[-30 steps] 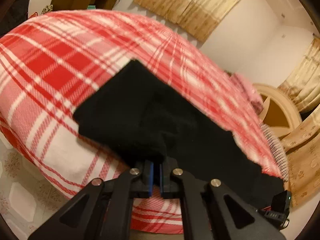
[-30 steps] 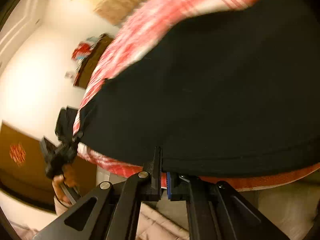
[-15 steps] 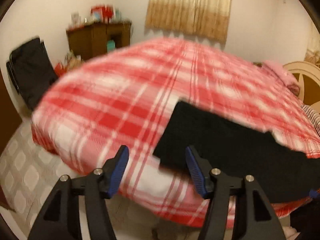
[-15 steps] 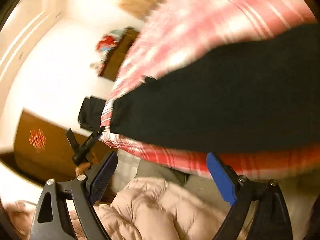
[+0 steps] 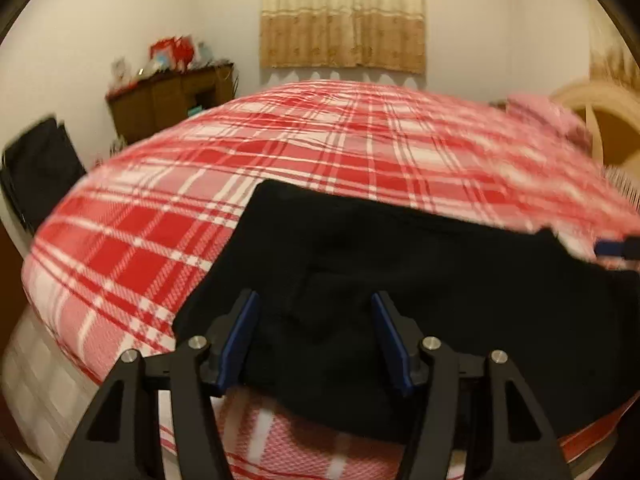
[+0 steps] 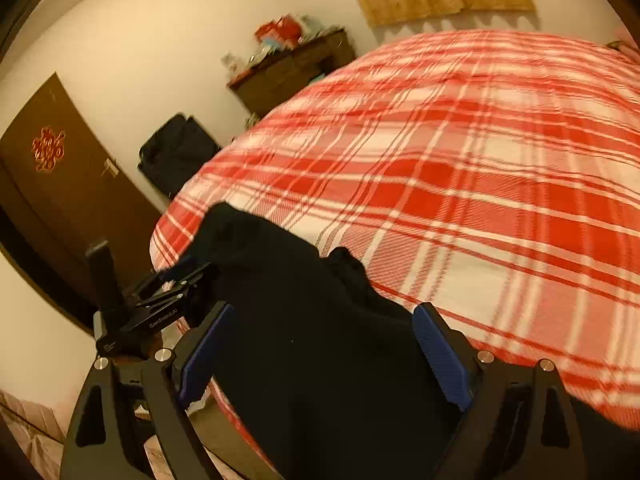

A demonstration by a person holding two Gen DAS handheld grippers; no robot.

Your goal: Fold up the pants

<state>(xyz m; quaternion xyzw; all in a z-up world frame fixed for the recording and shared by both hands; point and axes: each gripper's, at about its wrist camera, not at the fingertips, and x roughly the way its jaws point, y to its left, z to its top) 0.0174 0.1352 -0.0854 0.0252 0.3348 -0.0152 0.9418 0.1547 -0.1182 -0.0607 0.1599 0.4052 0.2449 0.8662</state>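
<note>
From your left wrist camera, your left claw stands wide open with nothing between its blue pads; the black pants lie just ahead of and beneath it, spread along the near edge of the bed on the red-and-white plaid blanket. The cloth looks doubled over on itself, with a faint ridge across the middle, though the dark fabric and the blur hide exactly where the layers end. At the far right of this view a blue pad tip of your other claw shows beside the pants' edge. Beyond the bed sit a wooden cabinet and a curtain on the far wall. From your right wrist camera, your right claw is likewise spread wide and holds nothing; the pants fill the space between its pads and run to the bed's corner, where your left claw hovers at the cloth's far end. A dark door and a black bag stand by the wall. You appear to be between folds, with both claws free and one fold seemingly laid down. Your next move likely calls for lowering each claw onto an end edge of the pants, pinching through all layers together, and keeping both ends level as you carry them over, so the bundle does not slide off the bed's edge.
</note>
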